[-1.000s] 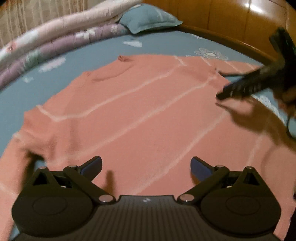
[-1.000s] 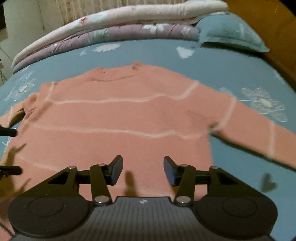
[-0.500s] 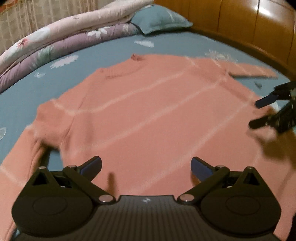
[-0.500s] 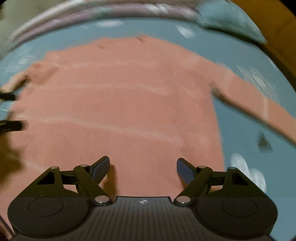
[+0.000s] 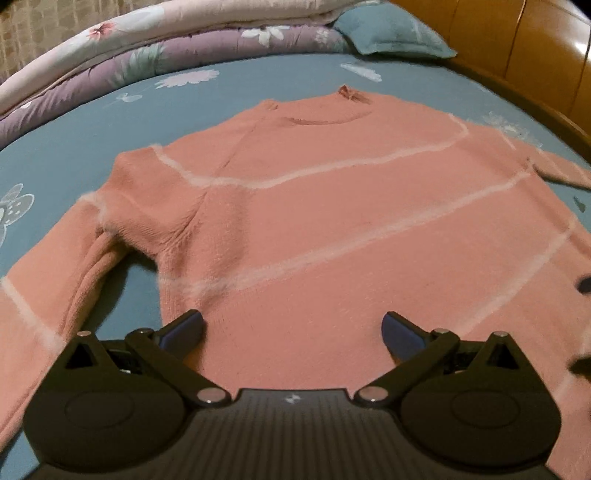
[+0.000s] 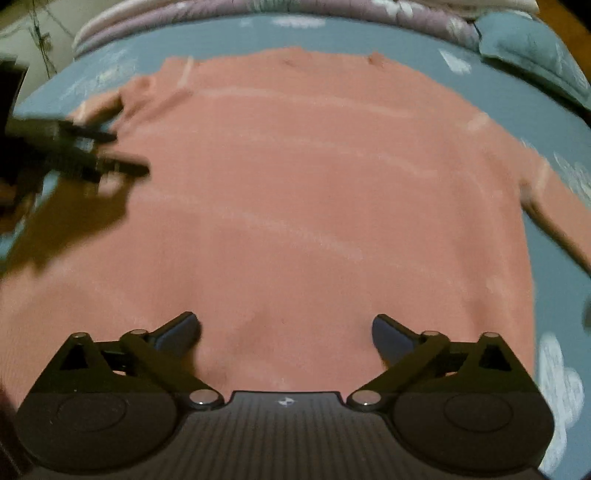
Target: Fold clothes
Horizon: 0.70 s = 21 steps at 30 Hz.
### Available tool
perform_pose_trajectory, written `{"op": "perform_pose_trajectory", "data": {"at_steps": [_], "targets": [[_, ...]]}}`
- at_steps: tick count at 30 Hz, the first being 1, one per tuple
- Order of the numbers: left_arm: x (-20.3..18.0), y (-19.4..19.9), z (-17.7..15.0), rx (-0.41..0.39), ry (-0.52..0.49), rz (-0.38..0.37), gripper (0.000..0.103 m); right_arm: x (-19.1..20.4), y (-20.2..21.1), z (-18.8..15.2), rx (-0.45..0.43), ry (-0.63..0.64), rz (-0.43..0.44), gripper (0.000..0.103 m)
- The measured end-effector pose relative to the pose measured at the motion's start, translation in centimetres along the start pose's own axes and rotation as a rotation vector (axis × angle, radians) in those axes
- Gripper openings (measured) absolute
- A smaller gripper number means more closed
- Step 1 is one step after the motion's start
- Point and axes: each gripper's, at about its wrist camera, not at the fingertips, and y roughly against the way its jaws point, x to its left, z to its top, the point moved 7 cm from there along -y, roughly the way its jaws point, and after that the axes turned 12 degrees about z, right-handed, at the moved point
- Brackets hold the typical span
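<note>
A salmon-pink sweater with thin white stripes lies flat on the blue bedsheet, neck at the far side. Its left sleeve bends down toward the near left. My left gripper hovers open over the sweater's lower left body, nothing between its fingers. In the right wrist view the same sweater fills the frame, and my right gripper is open above the hem area. The left gripper shows there as a blurred dark shape at the left, over the sweater's left side. The right sleeve trails off to the right.
Folded quilts and a blue pillow lie along the far side of the bed. A wooden headboard curves along the right. The blue floral sheet shows around the sweater.
Both grippers have dropped closer to the sweater and toward its lower body. The right gripper's jaws have widened. The right gripper has slid nearly out of the left view's right edge.
</note>
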Motion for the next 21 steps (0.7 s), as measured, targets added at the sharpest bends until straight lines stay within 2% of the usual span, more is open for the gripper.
{"op": "perform_pose_trajectory", "data": {"at_steps": [3,8,10,14,16,19,21], "targets": [[-1.9,0.5,1.0,-0.003,-0.024,-0.019,0.102,-0.3,1.1,0.0,-0.005,-0.048,-0.01,0.103],[-4.9,1.3,2.7,-0.007,-0.065,-0.05,0.102,-1.8,2.6,2.7,-0.123,-0.04,-0.048,0.103],[-6.1,1.7,3.3,-0.008,-0.079,-0.061,0.102,-3.2,2.0,3.5,-0.131,-0.043,-0.057,0.103],[-6.4,1.7,0.9,0.061,-0.004,-0.03,0.102,-5.0,0.1,2.1,-0.079,-0.114,-0.025,0.103],[-6.6,1.7,-0.2,0.094,0.033,-0.013,0.102,-4.9,0.8,1.0,-0.1,-0.049,0.007,0.103],[-6.2,3.0,-0.6,0.121,0.069,0.051,0.102,-6.1,2.5,0.7,-0.117,-0.04,0.078,0.103],[-6.1,3.8,-0.3,0.124,0.103,0.104,0.102,-8.2,4.5,1.6,-0.181,-0.06,0.116,0.103]]}}
